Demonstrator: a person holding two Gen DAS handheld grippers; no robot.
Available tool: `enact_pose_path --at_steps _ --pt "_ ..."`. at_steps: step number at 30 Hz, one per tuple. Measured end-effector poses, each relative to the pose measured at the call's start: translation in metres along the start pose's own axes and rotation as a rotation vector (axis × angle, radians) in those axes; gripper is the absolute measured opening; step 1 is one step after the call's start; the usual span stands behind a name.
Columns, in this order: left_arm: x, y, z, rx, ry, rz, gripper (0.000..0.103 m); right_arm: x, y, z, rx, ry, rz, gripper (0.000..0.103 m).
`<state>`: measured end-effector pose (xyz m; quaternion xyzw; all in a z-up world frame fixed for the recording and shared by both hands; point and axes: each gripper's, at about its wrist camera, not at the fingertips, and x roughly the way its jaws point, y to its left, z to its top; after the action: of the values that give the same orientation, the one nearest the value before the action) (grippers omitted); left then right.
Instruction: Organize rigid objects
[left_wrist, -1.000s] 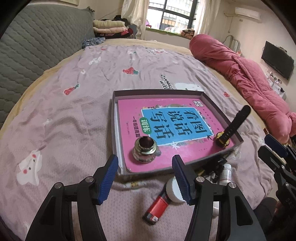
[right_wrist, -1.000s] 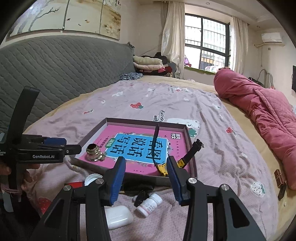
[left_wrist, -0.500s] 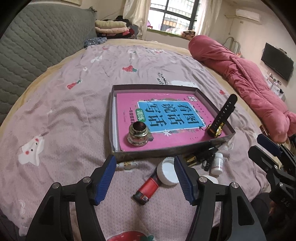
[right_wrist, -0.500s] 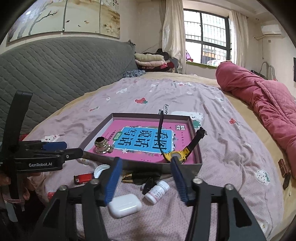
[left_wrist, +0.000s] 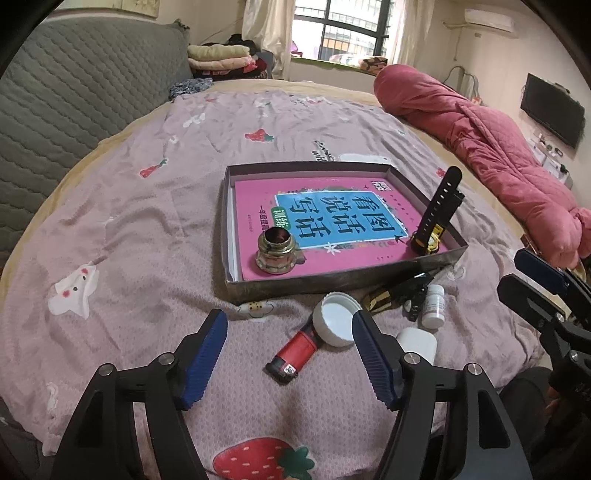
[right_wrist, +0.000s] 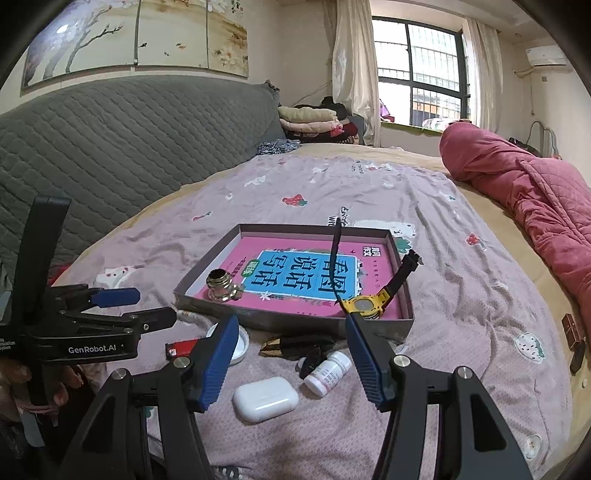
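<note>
A shallow grey box (left_wrist: 332, 286) (right_wrist: 280, 322) on the bed holds a pink book (left_wrist: 325, 218), a small glass bottle (left_wrist: 277, 251) (right_wrist: 220, 286) and a yellow watch (left_wrist: 432, 236) (right_wrist: 365, 304). In front of the box lie a red lighter (left_wrist: 295, 350), a white lid (left_wrist: 337, 319) (right_wrist: 236, 343), a white earbud case (right_wrist: 265, 398), a small white pill bottle (left_wrist: 432, 306) (right_wrist: 328, 373) and a dark clip (right_wrist: 295, 345). My left gripper (left_wrist: 288, 358) is open and empty, above the lighter and lid. My right gripper (right_wrist: 291, 358) is open and empty, above the earbud case and pill bottle.
The bed has a lilac printed sheet (left_wrist: 147, 221). A rolled pink quilt (left_wrist: 498, 155) lies along the right. A grey headboard (right_wrist: 110, 147) stands at the left. Two small dark objects (right_wrist: 574, 339) lie near the bed's right edge.
Both grippers have pulled back from the box and risen, so more of the loose items in front of it show. Both stay open.
</note>
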<state>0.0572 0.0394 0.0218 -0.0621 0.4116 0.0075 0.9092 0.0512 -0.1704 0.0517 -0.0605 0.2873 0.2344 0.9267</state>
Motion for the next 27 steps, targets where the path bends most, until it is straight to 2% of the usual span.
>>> enact_pose_path --at_steps 12,27 --pt "-0.004 -0.004 -0.021 0.024 0.047 -0.005 0.072 0.001 0.008 -0.015 0.012 0.065 0.048 0.060" --pt "0.021 0.002 -0.031 0.033 0.122 -0.010 0.072 0.015 0.016 -0.030 -0.018 0.120 0.106 0.060"
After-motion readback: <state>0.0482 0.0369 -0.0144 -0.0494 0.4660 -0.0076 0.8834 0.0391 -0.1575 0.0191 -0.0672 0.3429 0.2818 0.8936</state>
